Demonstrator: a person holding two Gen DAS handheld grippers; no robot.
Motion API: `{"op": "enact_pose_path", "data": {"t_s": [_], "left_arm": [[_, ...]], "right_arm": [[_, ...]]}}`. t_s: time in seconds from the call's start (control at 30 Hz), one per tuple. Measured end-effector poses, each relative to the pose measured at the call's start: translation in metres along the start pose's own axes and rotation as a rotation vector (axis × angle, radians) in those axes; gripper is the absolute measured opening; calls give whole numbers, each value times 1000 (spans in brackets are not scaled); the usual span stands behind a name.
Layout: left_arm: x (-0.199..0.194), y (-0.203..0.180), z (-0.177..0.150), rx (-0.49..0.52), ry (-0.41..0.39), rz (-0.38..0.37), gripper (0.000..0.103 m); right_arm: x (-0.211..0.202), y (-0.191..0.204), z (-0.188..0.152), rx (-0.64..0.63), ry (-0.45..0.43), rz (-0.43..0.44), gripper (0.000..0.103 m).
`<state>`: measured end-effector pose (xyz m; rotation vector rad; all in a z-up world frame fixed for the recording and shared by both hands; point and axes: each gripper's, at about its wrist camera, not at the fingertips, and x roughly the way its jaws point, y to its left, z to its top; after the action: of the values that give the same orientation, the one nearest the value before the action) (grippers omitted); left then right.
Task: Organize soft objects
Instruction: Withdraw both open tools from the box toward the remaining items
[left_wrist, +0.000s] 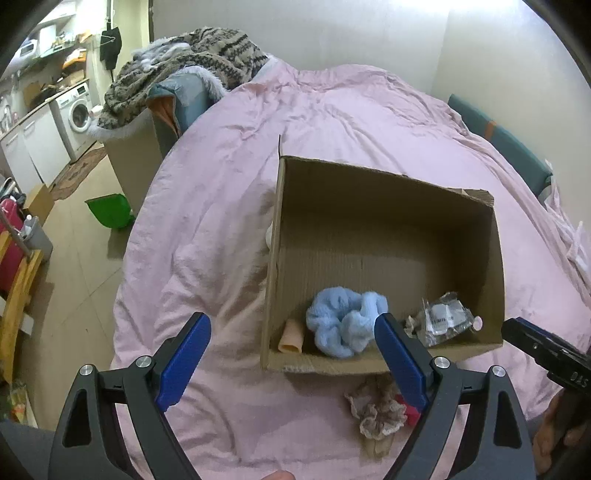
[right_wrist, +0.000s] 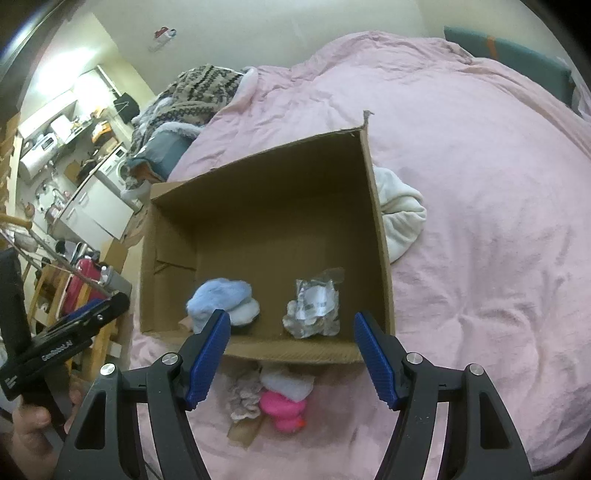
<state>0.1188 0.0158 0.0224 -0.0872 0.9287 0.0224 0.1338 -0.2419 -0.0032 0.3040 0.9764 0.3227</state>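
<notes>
While both tools are kept above the near side of the cardboard box, nothing is held in them: the left gripper is spread wide, and the right gripper is spread wide too. Inside the box, against its near wall, a light blue fluffy cloth is laid, a crinkled clear packet beside it, and a small peach piece in the near corner; probably they were dropped there because that wall is closest to reach. Just outside the near wall, on the pink bedcover, a beige lace piece, a pink soft toy and a white piece are touching each other. A white cloth is pressed against the box's outer side wall. Much room is left in the far half of the box, and its top is open.
</notes>
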Motion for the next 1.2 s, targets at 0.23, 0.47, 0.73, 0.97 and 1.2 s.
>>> {"op": "enact_pose_path", "data": {"t_s": [0.23, 0.47, 0.73, 0.97, 1.2], "left_arm": [[-11, -1, -15, 9, 10, -19, 89], [-13, 1, -37, 2, 60, -20, 89], [-2, -3, -51, 2, 126, -26, 89], [18, -6, -54, -39, 185, -68, 89], [64, -33, -72, -30, 371, -180, 88]], "right_arm": [[-2, 3, -20, 26, 57, -3, 77], [0, 0, -40, 68, 120, -14, 89], [14, 4, -53, 86, 179, -14, 91], [32, 0, -53, 109, 220, -34, 91], [35, -24, -47, 229, 222, -32, 92]]}}
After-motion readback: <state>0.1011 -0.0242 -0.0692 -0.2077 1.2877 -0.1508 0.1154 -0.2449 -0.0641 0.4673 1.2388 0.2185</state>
